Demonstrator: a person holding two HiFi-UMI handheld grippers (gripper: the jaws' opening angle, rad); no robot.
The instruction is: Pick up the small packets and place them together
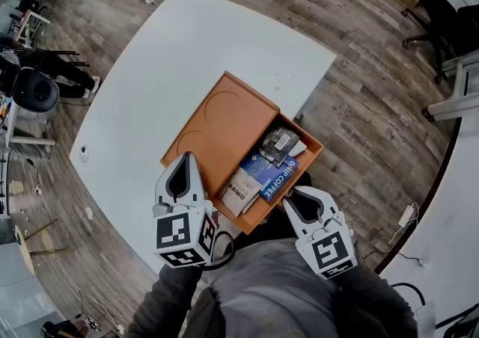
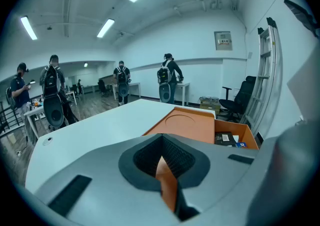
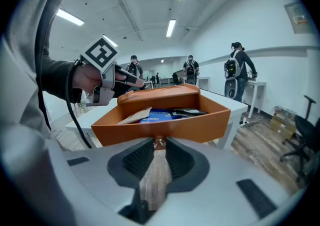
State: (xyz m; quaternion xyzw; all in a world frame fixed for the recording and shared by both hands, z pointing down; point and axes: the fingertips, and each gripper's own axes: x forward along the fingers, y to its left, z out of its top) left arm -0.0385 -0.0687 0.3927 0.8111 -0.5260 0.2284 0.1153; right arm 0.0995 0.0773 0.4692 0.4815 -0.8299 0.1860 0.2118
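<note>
**Q:** Where do the packets lie, and which way do they run?

**A:** All sit in the uncovered strip of the orange box [image 1: 271, 212], at the near corner of the white worktop [image 1: 150, 82]. A lid [image 1: 224, 123] covers the rest of the box. Seen from the head view, the blue packet [image 1: 278, 178] has its long axis along that strip, from lower left to upper right, and its print runs the same way. The pale packet [image 1: 238, 193] lies at the strip's near end on much the same axis. The dark packet [image 1: 279, 143] lies at the far end, slightly askew.

**Q:** And the tongs?

**A:** The left tongs [image 1: 185, 161] are at the box's near left edge. Their jaws are a narrow slit apart, and the box's orange shows through the gap. Whether the pads touch it cannot be told. The right tongs [image 1: 290, 196] point at the box's near right wall. Their jaws are also slightly apart and pinch nothing.

**Q:** What does each view add?

**A:** Only the head view shows all the packets from above. The left gripper view looks across the lid, showing its round embossed ring, just a sliver of the packets, and people [image 2: 170, 77] standing beyond the worktop. The right gripper view meets the box side-on, with the packets peeking over the rim, bare floor showing through its own gap, and the hand [image 3: 90, 77] on the other tongs beyond.
</note>
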